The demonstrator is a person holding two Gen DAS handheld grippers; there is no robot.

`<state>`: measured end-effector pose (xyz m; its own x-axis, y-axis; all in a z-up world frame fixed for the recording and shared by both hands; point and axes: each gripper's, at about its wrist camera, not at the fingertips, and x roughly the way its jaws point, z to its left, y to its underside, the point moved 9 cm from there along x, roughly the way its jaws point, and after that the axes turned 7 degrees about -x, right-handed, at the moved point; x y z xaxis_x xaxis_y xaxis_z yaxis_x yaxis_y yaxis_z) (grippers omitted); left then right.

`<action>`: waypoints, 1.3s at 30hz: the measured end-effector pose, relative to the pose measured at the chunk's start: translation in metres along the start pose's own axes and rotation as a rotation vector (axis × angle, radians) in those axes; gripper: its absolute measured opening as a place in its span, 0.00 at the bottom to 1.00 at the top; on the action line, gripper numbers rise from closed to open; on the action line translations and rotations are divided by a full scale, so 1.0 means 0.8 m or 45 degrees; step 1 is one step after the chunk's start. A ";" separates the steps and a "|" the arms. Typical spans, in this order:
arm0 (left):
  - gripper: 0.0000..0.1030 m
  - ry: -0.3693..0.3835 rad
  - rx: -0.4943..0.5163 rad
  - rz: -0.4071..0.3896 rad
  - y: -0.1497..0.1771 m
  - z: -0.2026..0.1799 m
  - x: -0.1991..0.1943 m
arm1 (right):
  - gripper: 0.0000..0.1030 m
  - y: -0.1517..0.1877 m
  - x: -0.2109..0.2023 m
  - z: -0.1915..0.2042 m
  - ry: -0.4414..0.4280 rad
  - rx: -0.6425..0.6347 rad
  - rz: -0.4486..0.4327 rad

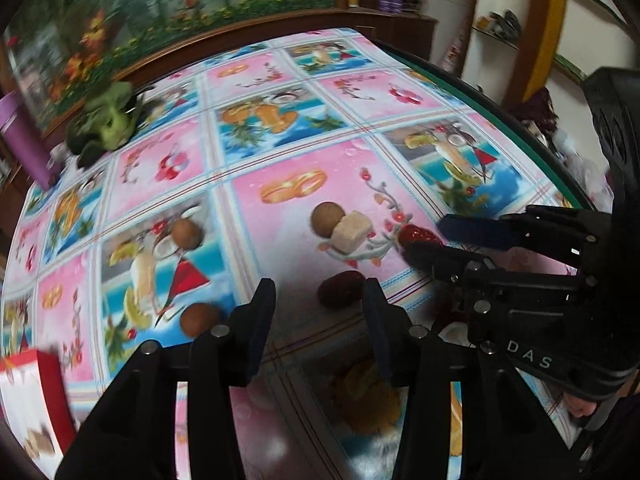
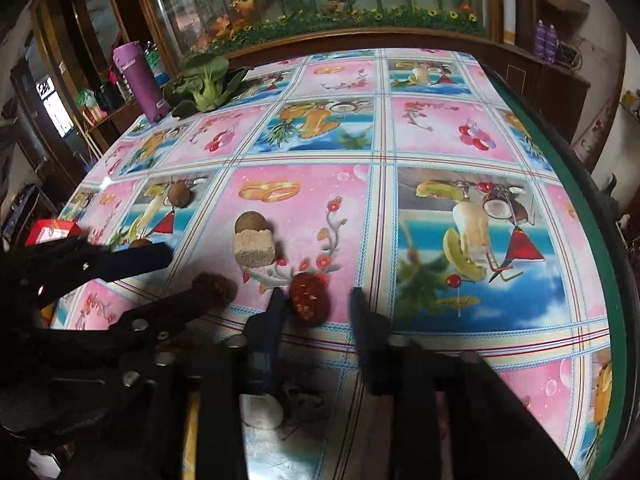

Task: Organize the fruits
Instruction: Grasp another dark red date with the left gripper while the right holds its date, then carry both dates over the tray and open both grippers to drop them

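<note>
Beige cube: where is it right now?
The beige cube sits mid-table on a pink square of the tablecloth, touching a round brown fruit behind it, ahead-left of the right gripper.

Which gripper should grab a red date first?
Probably either: each open gripper has its own date. The right gripper frames one red date; the left gripper frames the darker date. Right looks slightly closer.

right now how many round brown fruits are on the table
3: one touching the beige cube at, one farther left, one by the left fingers. Others may be hidden.
</note>
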<state>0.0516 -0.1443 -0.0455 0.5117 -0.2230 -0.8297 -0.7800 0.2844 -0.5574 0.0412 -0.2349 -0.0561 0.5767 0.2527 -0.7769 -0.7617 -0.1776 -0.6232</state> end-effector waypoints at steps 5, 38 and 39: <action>0.44 0.042 0.085 0.013 0.001 -0.010 0.009 | 0.18 0.000 0.001 0.004 0.000 -0.025 0.001; 0.26 -0.091 -0.321 -0.239 0.065 0.084 -0.116 | 0.18 -0.005 -0.028 0.021 0.013 0.080 -0.129; 0.26 -0.115 -0.338 -0.251 0.069 0.094 -0.123 | 0.18 -0.006 -0.031 0.031 0.002 0.078 -0.139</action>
<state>-0.0146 -0.0370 0.0031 0.6827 -0.1627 -0.7124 -0.7232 -0.0111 -0.6905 0.0230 -0.2165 -0.0313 0.6576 0.2660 -0.7049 -0.7109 -0.0908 -0.6974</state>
